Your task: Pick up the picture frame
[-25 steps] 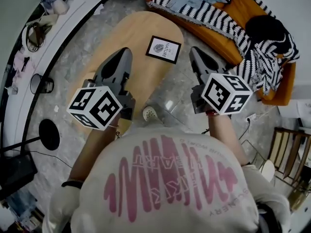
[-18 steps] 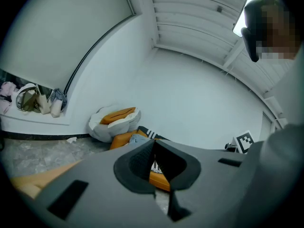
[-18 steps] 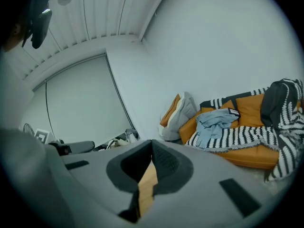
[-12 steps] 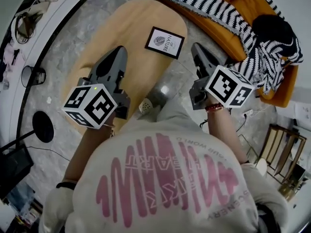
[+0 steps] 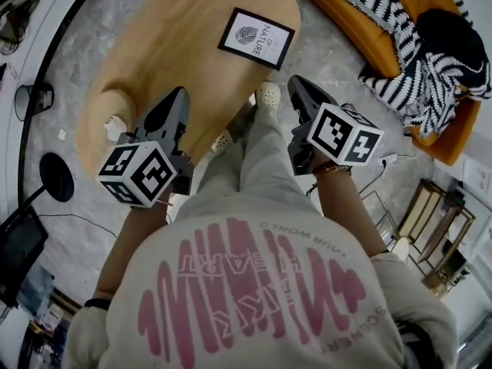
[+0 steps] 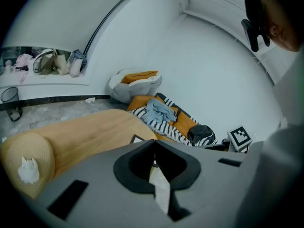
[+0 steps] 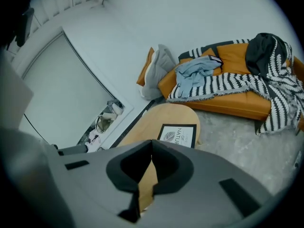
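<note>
Picture frame (image 5: pixel 256 38) lay flat near the far end of the oval wooden table (image 5: pixel 165 52), touched by neither gripper. Left gripper (image 5: pixel 174 101) hung over the table's near end, jaws pressed together on nothing. Right gripper (image 5: pixel 298 89) hung just off the table's right side, jaws likewise together and empty.

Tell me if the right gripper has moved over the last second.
Yes. The right gripper was level with the picture frame in the head view; now it sits below it, nearer the person.
</note>
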